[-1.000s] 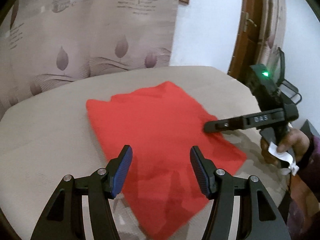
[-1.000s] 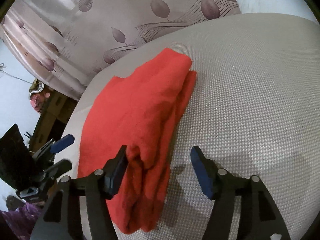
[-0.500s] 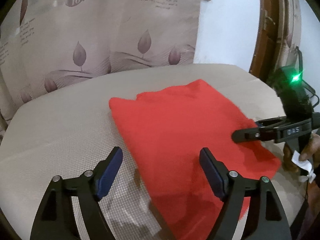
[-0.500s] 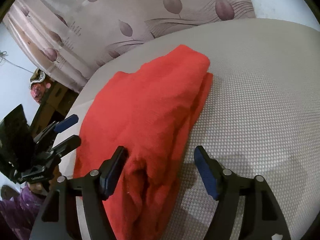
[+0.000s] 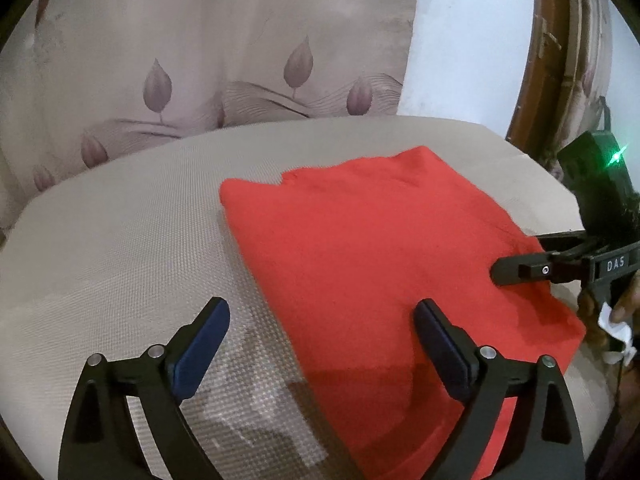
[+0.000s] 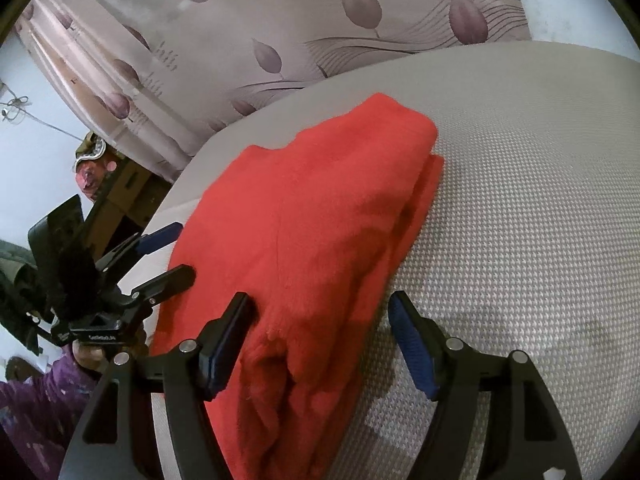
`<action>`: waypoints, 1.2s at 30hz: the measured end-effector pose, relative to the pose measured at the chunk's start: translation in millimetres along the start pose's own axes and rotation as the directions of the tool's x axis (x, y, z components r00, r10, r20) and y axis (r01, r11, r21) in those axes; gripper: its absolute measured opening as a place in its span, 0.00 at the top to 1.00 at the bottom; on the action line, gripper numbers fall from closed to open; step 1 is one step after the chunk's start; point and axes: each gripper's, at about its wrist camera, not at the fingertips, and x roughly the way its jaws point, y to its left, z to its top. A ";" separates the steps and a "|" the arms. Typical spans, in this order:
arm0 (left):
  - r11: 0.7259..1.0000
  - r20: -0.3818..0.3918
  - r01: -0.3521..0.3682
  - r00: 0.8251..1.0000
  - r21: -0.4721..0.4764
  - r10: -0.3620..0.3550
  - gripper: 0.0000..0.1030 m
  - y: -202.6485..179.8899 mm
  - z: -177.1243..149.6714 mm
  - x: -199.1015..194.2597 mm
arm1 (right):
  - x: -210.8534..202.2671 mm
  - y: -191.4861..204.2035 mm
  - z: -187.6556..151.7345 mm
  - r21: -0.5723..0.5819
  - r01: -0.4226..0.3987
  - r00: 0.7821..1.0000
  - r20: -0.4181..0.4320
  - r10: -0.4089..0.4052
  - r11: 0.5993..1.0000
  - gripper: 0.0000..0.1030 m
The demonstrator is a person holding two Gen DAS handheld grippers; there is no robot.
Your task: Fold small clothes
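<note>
left wrist view: red garment (image 5: 380,272) lies folded on the woven table (image 5: 120,248). left gripper (image 5: 320,340) is empty, jaws opening, straddling the cloth's near left edge.

right wrist view: right gripper (image 6: 320,336) unclenched over the bunched near end, not pinching. likely mid-fold; next, pinch both near corners.

Left tongs (image 5: 322,344) wider, now off red cloth (image 5: 372,256).

Folded garment (image 5: 372,256) on cushion (image 5: 120,248), curtain (image 5: 180,60) behind.
</note>
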 end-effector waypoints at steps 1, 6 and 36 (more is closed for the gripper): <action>0.999 -0.009 0.029 1.000 -0.014 -0.029 0.09 3.4 0.5 2.3 | 0.2 0.6 0.3 -0.003 -0.003 1.000 -0.002 0.003 1.000 0.32; 0.956 -0.065 0.250 0.963 -0.152 -0.262 0.09 27.2 -0.4 21.8 | 4.2 -0.6 6.5 -0.009 -0.044 0.999 -0.024 0.044 0.999 0.31; 0.878 -0.064 0.436 0.888 -0.196 -0.455 0.67 31.0 21.5 13.9 | 17.9 29.9 15.9 0.104 -0.230 0.972 -0.023 0.233 0.968 0.70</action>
